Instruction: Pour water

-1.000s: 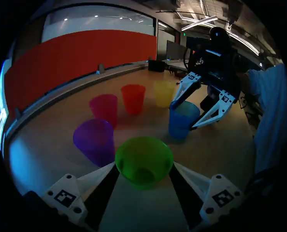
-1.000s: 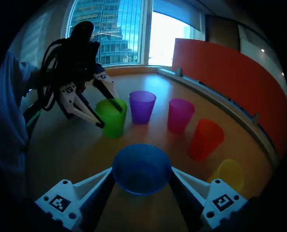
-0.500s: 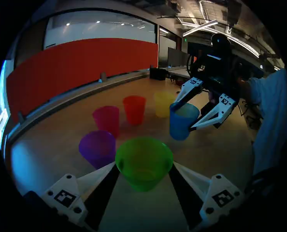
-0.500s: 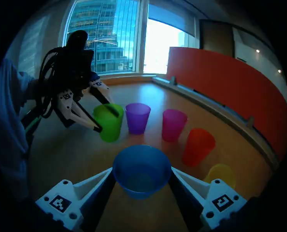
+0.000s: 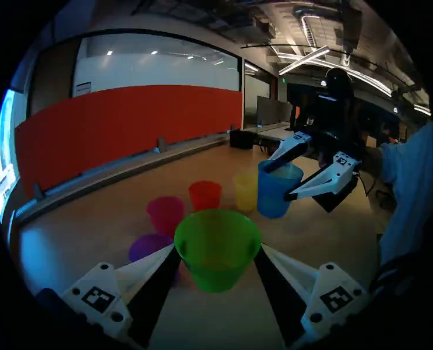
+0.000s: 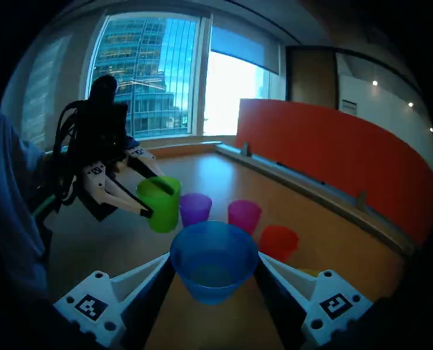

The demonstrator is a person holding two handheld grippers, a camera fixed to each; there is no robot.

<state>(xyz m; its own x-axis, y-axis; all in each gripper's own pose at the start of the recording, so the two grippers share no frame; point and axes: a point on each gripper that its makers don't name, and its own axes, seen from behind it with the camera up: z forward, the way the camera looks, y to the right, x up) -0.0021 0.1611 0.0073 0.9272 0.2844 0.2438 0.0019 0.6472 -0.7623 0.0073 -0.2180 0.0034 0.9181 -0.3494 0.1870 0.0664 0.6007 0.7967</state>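
Observation:
My left gripper [image 5: 218,262] is shut on a green cup [image 5: 217,248], held upright above the wooden table [image 5: 309,233]. My right gripper [image 6: 214,271] is shut on a blue cup [image 6: 214,268] with some water in it, also lifted and upright. In the left gripper view the right gripper [image 5: 287,178] with the blue cup [image 5: 277,188] hangs ahead at the right. In the right gripper view the left gripper [image 6: 146,195] with the green cup [image 6: 159,203] hangs ahead at the left.
Purple [image 5: 149,248], magenta [image 5: 166,213], red [image 5: 205,195] and yellow [image 5: 246,191] cups stand in an arc on the table. A red partition [image 5: 123,125] runs along the far side. Sleeves of the person [image 5: 411,186] holding the grippers show at the edges.
Both grippers have risen with their cups off the table; the standing cups now appear lower and smaller in both views.

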